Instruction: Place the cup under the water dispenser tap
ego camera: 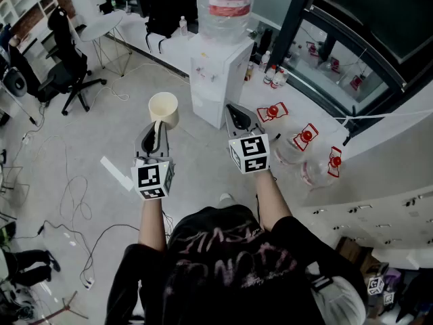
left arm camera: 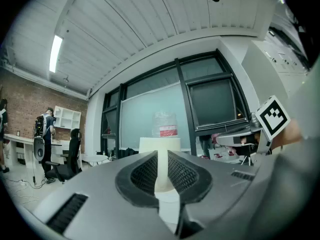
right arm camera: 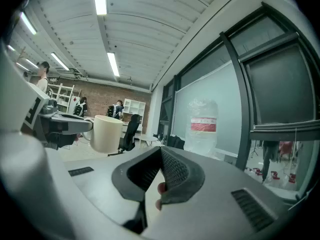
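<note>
Gripping a cream cup (ego camera: 163, 108) by its handle, the left gripper (ego camera: 157, 133) holds it upright in the air, mouth up, its jaws drawn nearly together with only the thin handle pinched between the pads. The cup hangs above the grey floor (ego camera: 203, 175), apart from the white water dispenser (ego camera: 216, 80), which stands at about 1 o'clock from it in the head view with a large clear bottle (ego camera: 225, 5) seated on top. The taps on the dispenser's front face are too small to make out clearly. At 3 o'clock from the left gripper, the right gripper (ego camera: 238, 117) points toward the dispenser, its jaws closed tip to tip and carrying nothing. In the right gripper view the cup shows at 10 o'clock from its jaws and the bottle at 1 o'clock. A black office chair (ego camera: 67, 70) stands at 10 o'clock in the head view, loose cables (ego camera: 74, 202) trail across the floor at 8 o'clock, and red-and-white objects (ego camera: 306, 137) lie at 4 o'clock from the dispenser.
</note>
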Motion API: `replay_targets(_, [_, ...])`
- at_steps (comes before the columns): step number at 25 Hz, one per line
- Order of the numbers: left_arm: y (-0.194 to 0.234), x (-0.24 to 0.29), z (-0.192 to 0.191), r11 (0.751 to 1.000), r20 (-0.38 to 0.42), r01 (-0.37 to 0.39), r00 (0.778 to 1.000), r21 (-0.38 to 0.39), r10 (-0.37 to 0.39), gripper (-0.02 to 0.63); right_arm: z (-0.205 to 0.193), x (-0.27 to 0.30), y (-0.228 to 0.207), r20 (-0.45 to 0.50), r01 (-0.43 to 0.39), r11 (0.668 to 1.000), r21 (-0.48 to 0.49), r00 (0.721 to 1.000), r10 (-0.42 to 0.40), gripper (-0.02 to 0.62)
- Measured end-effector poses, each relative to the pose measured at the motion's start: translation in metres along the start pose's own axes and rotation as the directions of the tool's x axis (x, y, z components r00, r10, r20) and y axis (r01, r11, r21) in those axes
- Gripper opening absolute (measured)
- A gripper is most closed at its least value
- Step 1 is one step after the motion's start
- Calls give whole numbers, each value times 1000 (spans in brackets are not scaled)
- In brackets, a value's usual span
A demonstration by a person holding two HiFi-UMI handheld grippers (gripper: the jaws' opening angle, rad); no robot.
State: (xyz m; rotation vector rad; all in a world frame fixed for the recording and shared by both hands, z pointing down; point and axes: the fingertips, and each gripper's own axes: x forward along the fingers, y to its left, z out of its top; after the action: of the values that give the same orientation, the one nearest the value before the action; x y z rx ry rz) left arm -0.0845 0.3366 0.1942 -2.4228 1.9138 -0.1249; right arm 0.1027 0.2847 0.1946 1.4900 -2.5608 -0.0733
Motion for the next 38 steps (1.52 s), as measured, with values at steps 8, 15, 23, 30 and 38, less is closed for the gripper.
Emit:
replay_targets(8, [-2, -5, -7, 1000, -15, 10, 1000, 10, -10, 49, -4, -1, 5, 9, -17, 1000, 16, 1000, 17, 14])
replay_targets(15, [11, -13, -14, 1000, -19, -2, 1000, -8, 2, 49, -9, 2, 19, -11, -33, 999, 8, 999, 33, 15])
replay_targets(23, [34, -4, -25, 1000, -27, -18, 999, -18, 18, 49, -14, 30, 33, -31, -57, 998, -10, 998, 57, 15])
replay_targets(30, [63, 29, -39, 1000, -36, -19, 999, -13, 18, 49, -22, 82, 37, -39, -73, 997, 0, 997, 73, 15])
replay_targets(38, [104, 95, -55, 1000, -50, -7, 999, -2, 7, 49, -36, 171, 19, -67, -63, 998, 26, 996, 65, 15])
